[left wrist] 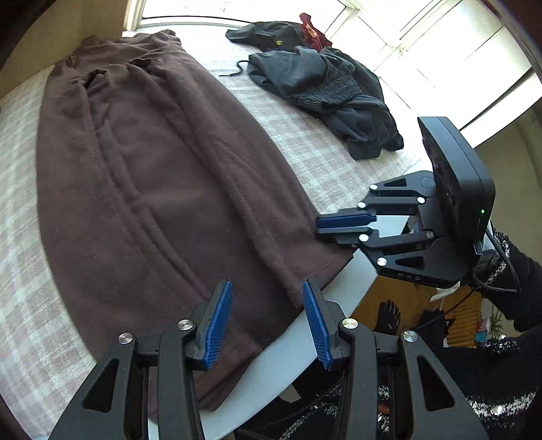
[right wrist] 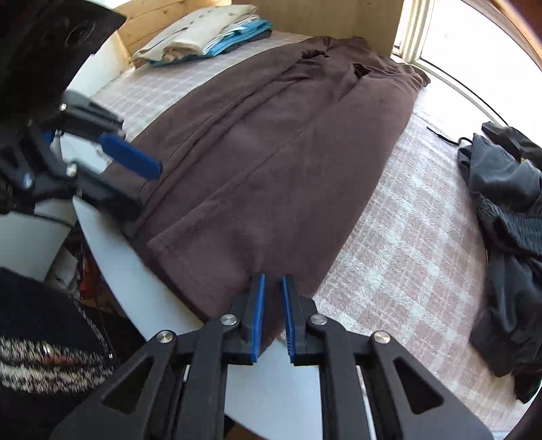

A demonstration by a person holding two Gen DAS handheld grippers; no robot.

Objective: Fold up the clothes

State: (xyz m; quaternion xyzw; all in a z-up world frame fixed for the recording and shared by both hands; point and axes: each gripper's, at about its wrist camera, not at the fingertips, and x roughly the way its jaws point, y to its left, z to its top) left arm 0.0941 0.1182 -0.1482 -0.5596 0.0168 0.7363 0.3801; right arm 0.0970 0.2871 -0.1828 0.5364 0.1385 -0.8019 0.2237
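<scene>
A long brown fleece garment (left wrist: 152, 169) (right wrist: 271, 152) lies flat along the checked bed cover (left wrist: 305, 145), its hem at the near white edge. My left gripper (left wrist: 267, 291) is open over the hem's left part, with fabric below and between its blue pads. From the right wrist view the left gripper (right wrist: 149, 191) sits at the hem's left corner, jaws apart. My right gripper (right wrist: 272, 281) has its pads drawn close with the hem's right corner pinched between them. In the left wrist view the right gripper (left wrist: 318, 228) bites that corner from the side.
A pile of dark clothes (left wrist: 332, 94) (right wrist: 508, 210) lies right of the garment, with a red item (left wrist: 311, 27) behind it. A folded cream and blue stack (right wrist: 203, 37) sits at the far left corner. A person's dark sleeve (left wrist: 515, 270) holds the right gripper.
</scene>
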